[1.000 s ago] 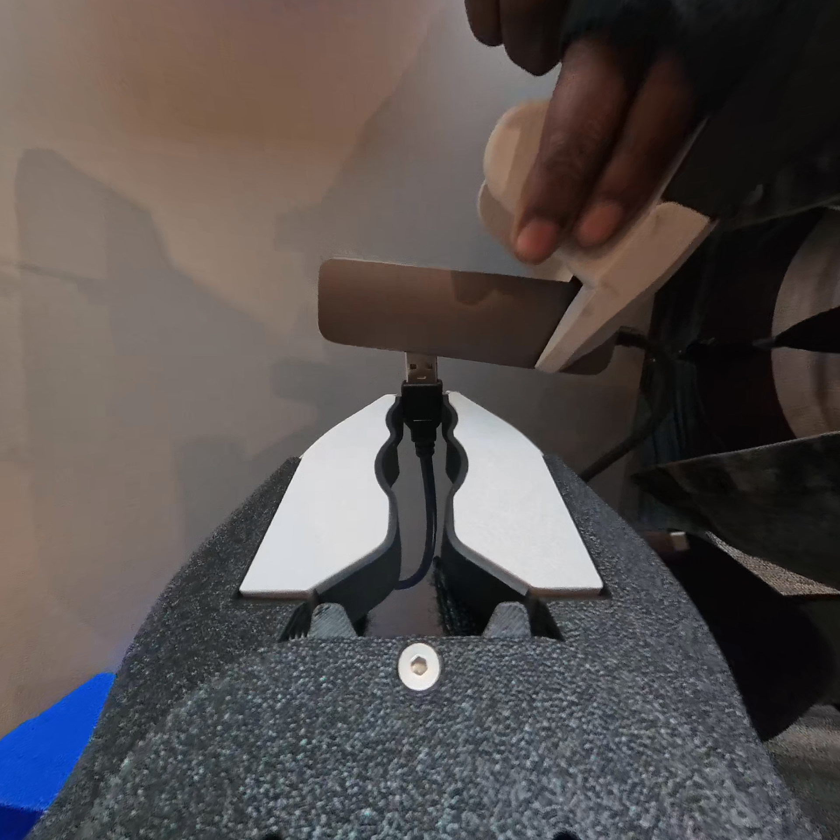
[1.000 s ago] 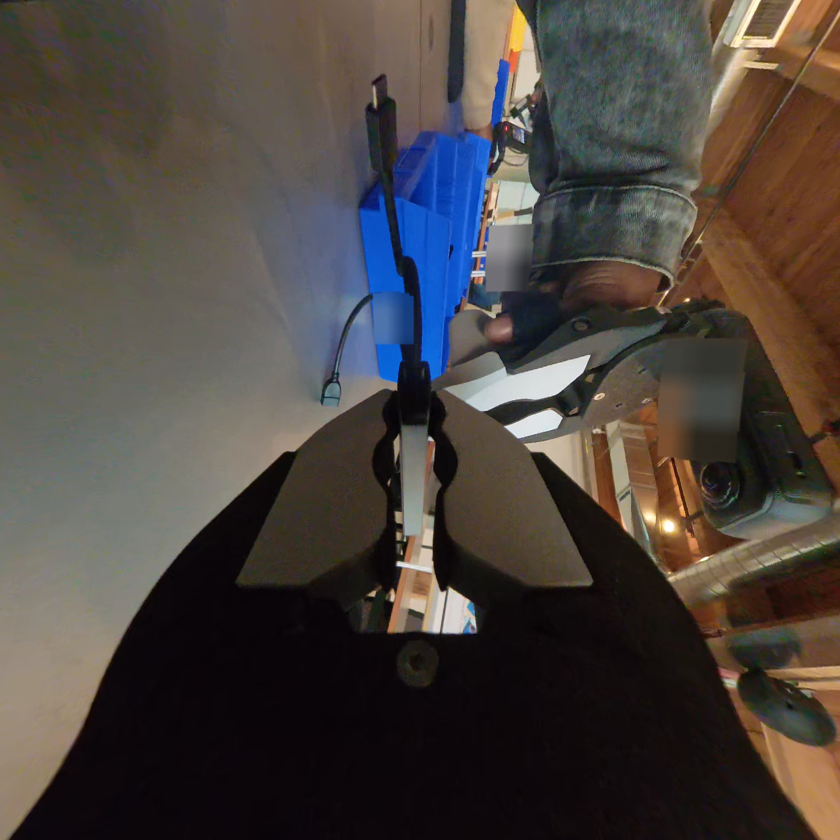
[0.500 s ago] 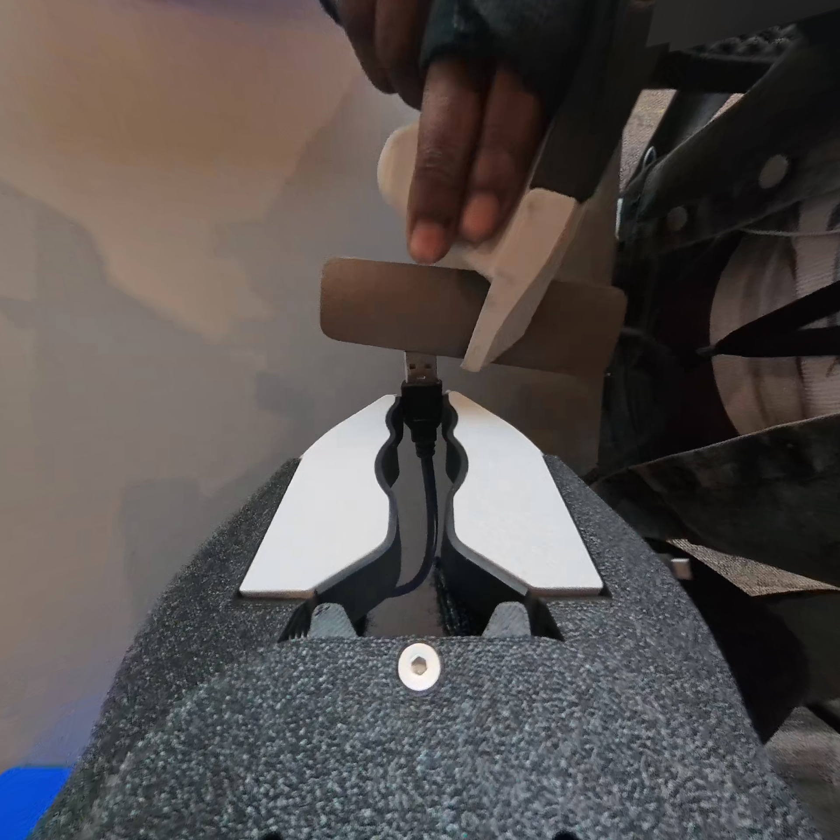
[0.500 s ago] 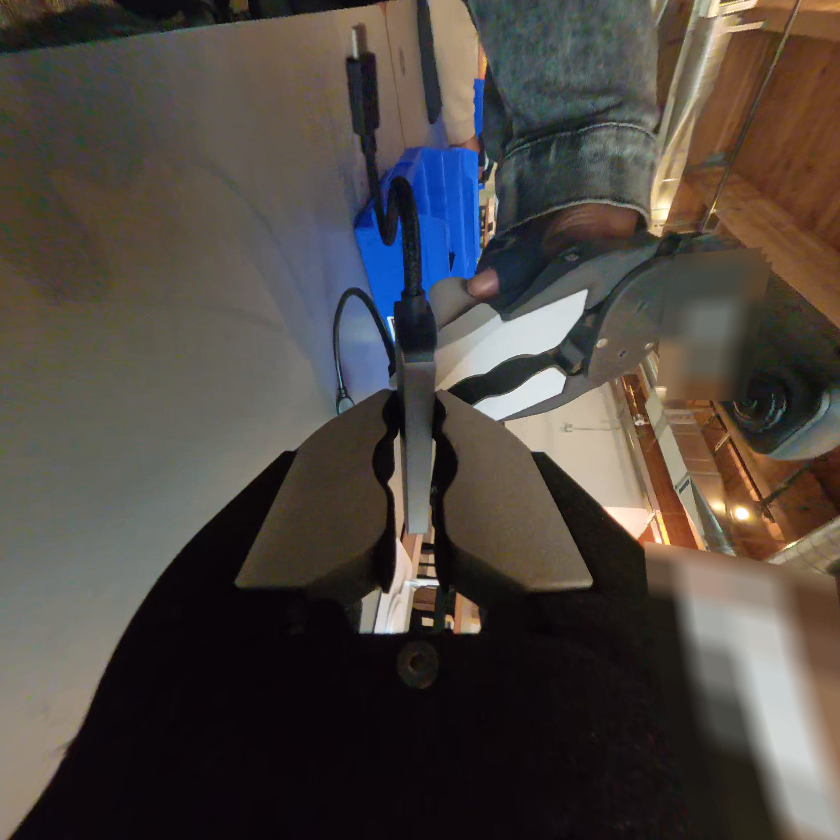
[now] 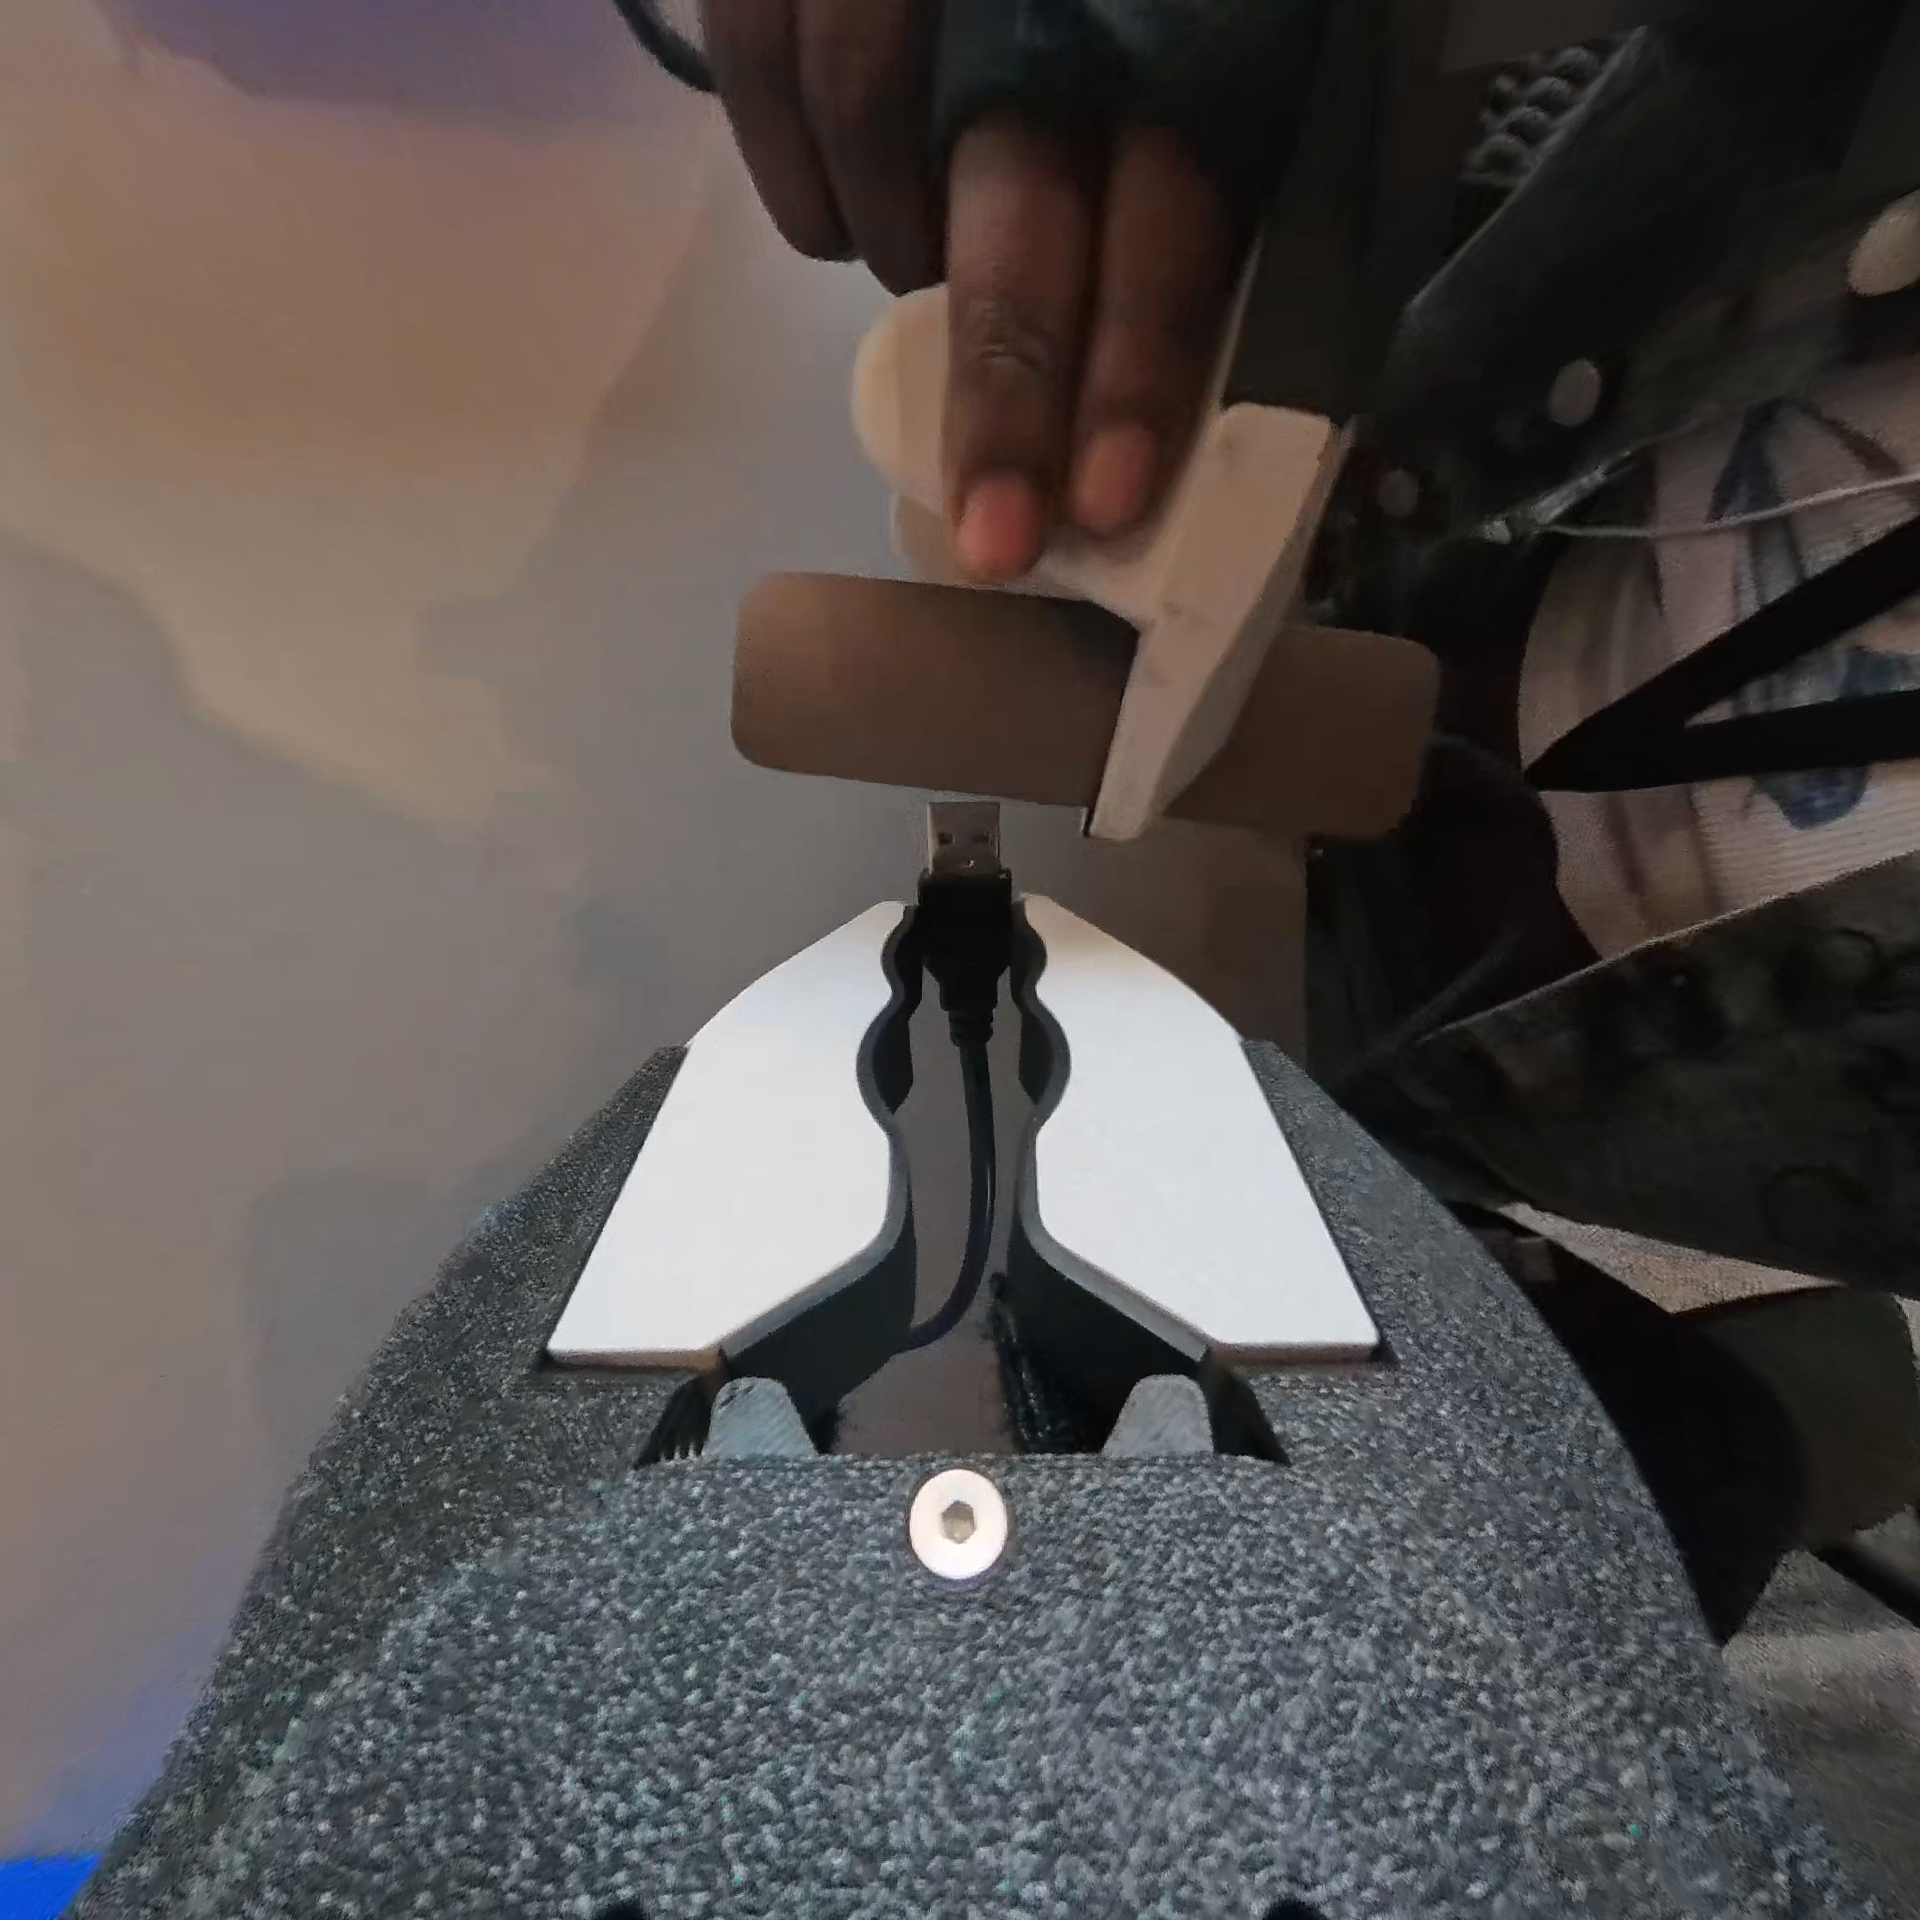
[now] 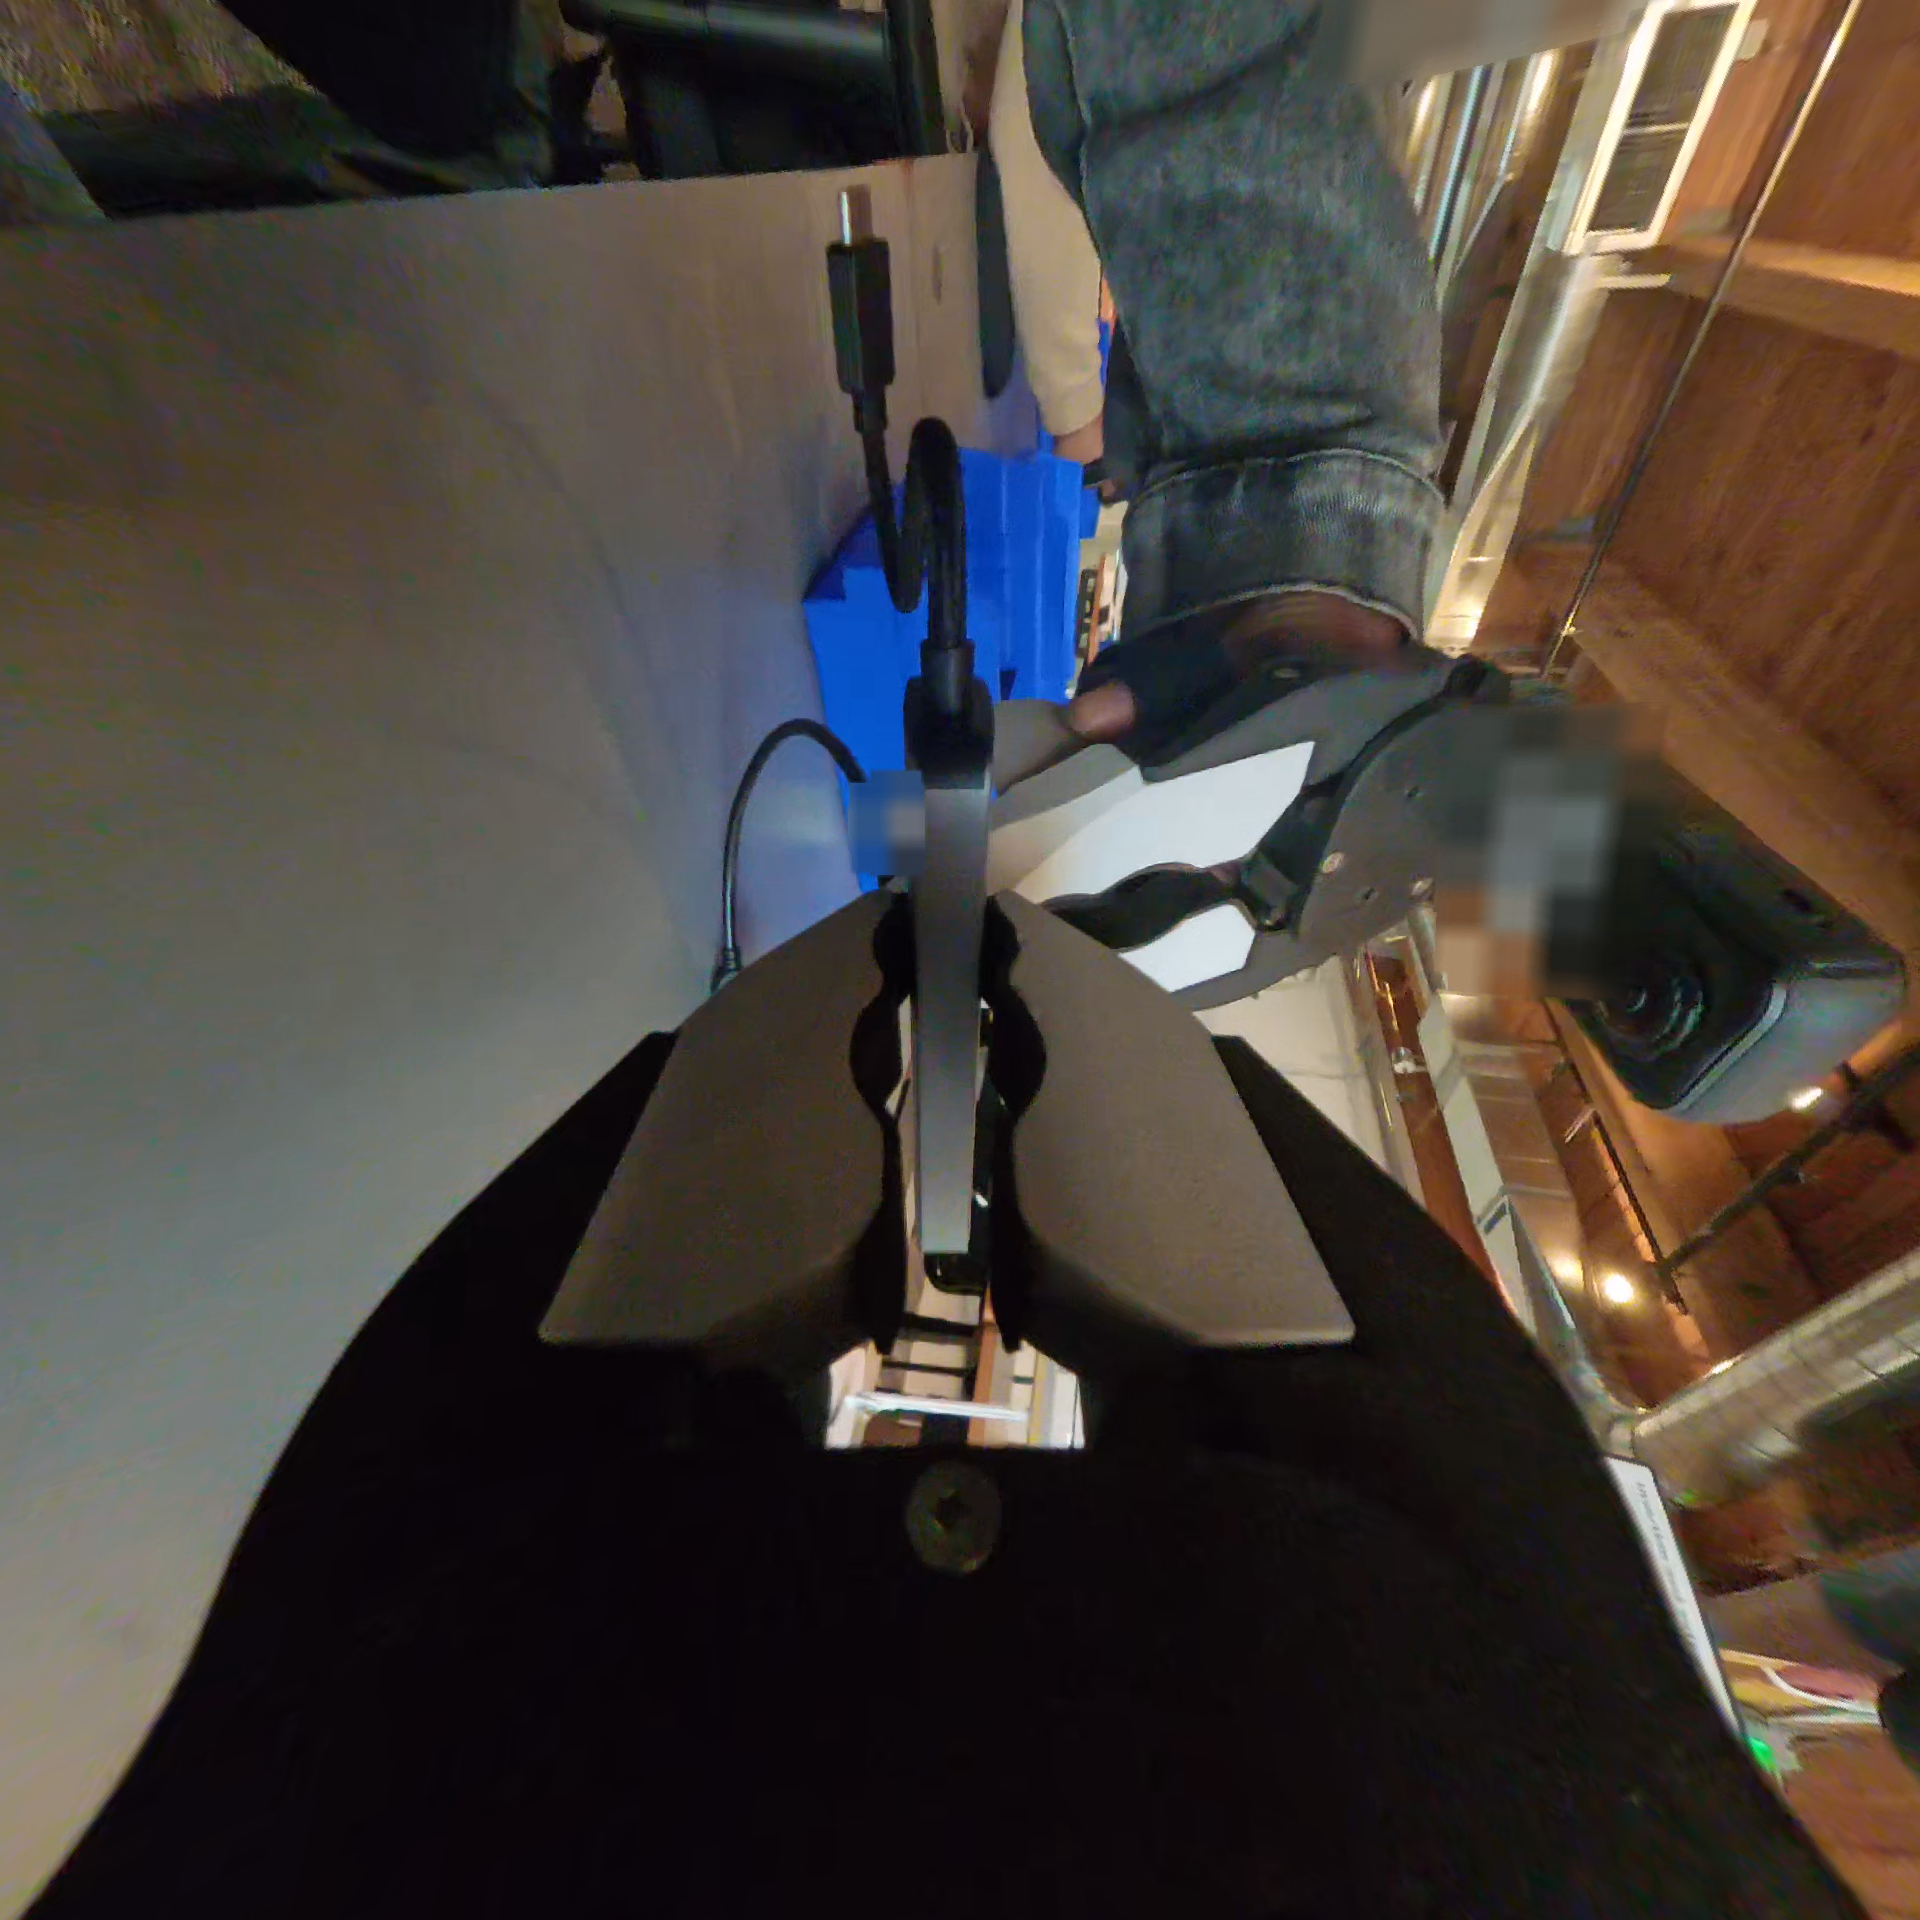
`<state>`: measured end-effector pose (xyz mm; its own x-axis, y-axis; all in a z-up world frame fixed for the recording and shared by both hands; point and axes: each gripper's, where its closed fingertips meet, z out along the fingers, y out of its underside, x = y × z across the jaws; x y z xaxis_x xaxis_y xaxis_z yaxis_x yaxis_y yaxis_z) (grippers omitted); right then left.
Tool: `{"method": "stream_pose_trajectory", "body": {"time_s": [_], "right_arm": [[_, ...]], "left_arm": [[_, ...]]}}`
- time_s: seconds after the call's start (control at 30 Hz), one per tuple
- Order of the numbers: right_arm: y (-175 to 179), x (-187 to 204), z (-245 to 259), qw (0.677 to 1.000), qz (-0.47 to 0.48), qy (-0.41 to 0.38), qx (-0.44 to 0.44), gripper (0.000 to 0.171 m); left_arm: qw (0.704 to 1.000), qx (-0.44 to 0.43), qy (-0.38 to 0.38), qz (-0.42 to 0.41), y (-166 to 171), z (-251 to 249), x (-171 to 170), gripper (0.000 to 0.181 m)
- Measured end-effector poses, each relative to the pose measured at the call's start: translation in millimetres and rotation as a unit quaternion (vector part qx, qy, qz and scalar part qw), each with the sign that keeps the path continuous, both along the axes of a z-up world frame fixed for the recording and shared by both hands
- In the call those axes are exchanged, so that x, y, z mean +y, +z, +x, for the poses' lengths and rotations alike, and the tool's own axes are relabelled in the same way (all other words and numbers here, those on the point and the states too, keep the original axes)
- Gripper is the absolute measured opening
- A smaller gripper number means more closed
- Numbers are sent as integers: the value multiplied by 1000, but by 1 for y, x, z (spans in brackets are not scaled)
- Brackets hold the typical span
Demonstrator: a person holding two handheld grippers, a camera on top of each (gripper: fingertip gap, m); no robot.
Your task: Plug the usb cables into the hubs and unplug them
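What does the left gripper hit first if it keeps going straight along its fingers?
The left gripper is shut on a USB plug whose metal tip would meet the grey hub held by the right gripper. The tip looks almost at the hub's edge; depth is unclear.

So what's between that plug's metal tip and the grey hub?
Nothing: in the left wrist view, the USB plug meets the hub at its edge, with no visible gap.

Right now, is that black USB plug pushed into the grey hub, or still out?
Mostly out. In the left wrist view the USB plug, held by the left gripper, shows its bare metal shell below the hub; whether its tip has entered, I cannot tell.
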<state>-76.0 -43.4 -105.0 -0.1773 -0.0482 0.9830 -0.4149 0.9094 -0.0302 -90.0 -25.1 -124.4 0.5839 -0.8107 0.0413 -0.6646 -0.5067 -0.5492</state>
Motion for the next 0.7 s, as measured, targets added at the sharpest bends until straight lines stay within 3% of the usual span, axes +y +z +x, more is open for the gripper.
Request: {"method": "stream_pose_trajectory", "body": {"time_s": [0.2,0.37,0.7], "right_arm": [[18,-9,20,996,-85,35,12,11],[36,-13,33,987,-145,59,23,11],[39,-11,36,991,-118,60,32,11]], "left_arm": [[1000,4,-2,8,25,6,-3,16],[998,27,13,-55,30,10,-10,16],[997,11,-4,-70,38,29,-15,16]]}}
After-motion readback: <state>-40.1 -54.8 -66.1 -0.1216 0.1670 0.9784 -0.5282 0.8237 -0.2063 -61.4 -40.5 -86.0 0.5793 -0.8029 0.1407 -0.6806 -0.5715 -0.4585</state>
